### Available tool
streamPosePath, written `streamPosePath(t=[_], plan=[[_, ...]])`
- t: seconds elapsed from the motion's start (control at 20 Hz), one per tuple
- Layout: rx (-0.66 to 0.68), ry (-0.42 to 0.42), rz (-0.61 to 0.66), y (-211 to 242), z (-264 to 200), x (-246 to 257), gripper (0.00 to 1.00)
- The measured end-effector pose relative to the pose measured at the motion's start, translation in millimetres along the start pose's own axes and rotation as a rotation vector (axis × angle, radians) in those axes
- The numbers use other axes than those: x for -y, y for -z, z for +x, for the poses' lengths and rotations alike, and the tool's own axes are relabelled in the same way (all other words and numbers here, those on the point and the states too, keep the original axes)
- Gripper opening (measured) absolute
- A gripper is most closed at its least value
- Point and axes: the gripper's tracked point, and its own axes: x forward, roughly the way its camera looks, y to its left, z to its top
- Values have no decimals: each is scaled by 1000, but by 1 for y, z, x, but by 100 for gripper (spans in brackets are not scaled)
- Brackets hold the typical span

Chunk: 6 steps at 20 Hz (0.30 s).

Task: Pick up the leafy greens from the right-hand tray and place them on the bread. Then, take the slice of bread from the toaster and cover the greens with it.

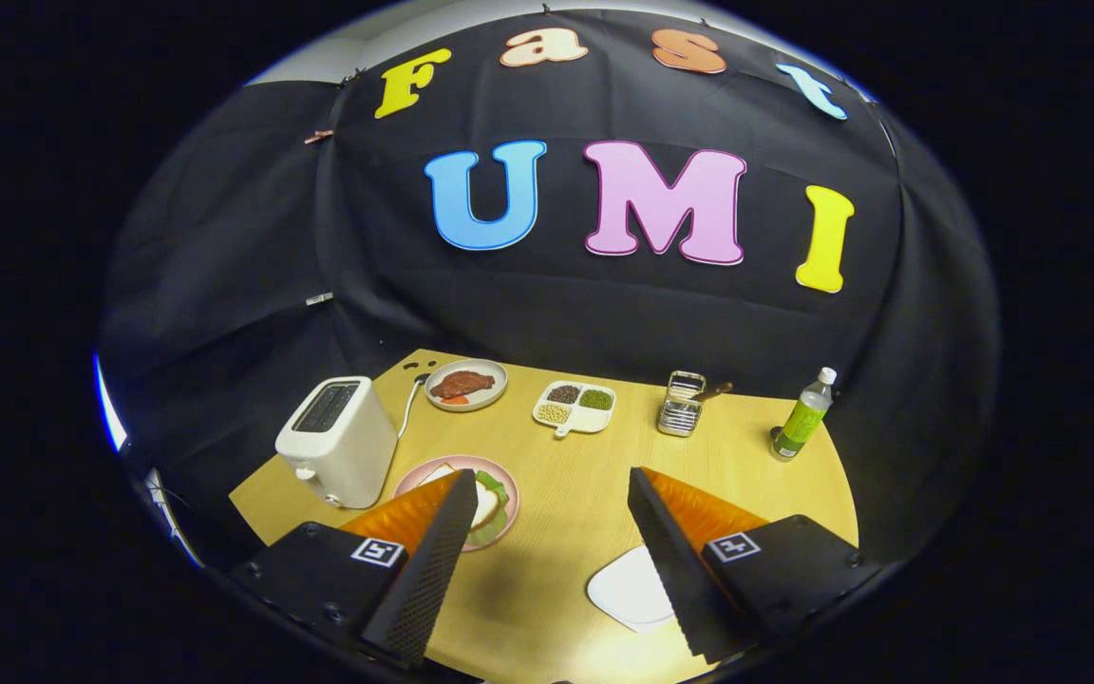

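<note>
I hold the gripper above the wooden table with its fingers spread wide and nothing between them. The greens lie on the bread on the pink plate, partly hidden by my left finger, next to the white toaster. A white tray sits by my right finger.
</note>
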Motion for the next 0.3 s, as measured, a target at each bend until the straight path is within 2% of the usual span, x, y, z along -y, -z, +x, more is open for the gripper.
streamPosePath(t=[0.3], plan=[[19, -13, 3, -6, -3, 1, 99]])
